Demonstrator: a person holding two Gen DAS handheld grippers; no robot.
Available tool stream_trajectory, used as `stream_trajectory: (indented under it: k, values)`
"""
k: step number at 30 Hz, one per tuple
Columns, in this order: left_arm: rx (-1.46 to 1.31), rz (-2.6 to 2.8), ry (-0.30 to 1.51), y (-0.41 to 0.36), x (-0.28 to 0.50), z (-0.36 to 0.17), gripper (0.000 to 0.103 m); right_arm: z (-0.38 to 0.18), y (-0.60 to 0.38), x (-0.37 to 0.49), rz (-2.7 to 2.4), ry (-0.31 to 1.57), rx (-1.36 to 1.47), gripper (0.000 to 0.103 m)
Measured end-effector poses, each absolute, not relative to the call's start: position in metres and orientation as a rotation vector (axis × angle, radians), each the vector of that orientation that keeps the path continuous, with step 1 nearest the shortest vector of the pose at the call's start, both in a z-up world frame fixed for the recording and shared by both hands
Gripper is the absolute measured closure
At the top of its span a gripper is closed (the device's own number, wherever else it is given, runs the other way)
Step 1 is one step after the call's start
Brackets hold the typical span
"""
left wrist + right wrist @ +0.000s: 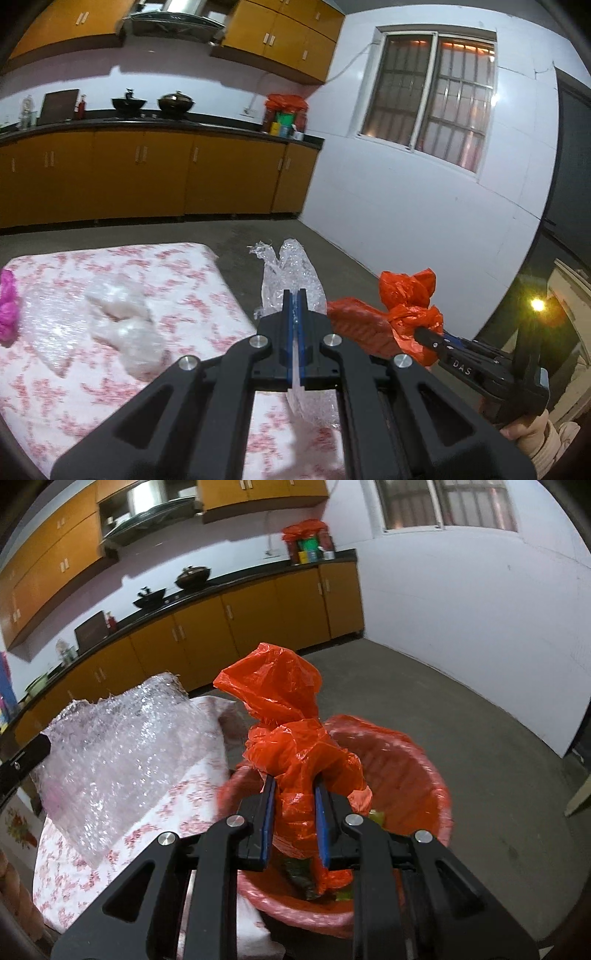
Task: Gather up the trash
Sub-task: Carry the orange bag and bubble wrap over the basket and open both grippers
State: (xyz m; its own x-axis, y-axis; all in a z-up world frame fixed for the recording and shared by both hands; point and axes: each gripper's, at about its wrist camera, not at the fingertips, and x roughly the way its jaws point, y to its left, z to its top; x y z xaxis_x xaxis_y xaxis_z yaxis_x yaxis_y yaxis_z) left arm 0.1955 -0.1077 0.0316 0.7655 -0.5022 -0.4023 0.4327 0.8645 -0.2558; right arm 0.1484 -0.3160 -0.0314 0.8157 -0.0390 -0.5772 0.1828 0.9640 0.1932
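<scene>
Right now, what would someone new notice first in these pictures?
The crumpled orange plastic bag, clamped in the right gripper directly above the red basket beside the table. Next, the clear bubble wrap pinched in the left gripper, held over the edge of the floral tablecloth.

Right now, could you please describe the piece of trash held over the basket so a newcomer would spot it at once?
Beside the floral-covered table stands a red basket. Above it, the right hand-held gripper is shut on a crumpled red plastic bag. Unlike the clear bubble wrap at its left, it is opaque and bright orange-red.
</scene>
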Motion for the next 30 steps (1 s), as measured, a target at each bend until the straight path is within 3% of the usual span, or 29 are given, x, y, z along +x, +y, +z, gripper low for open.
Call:
stream_trajectory:
  k: [25,30]
  values:
    - [-0.118,-0.655,0.604,-0.194,0.225,-0.023,0.098,-0.043,-0.358,0.154,-0.183,0.619,0.321,0.082]
    - [-0.122,-0.636,0.636,-0.195,0.228,-0.034,0.075,-0.046,-0.358,0.151,-0.188,0.616,0.331,0.055]
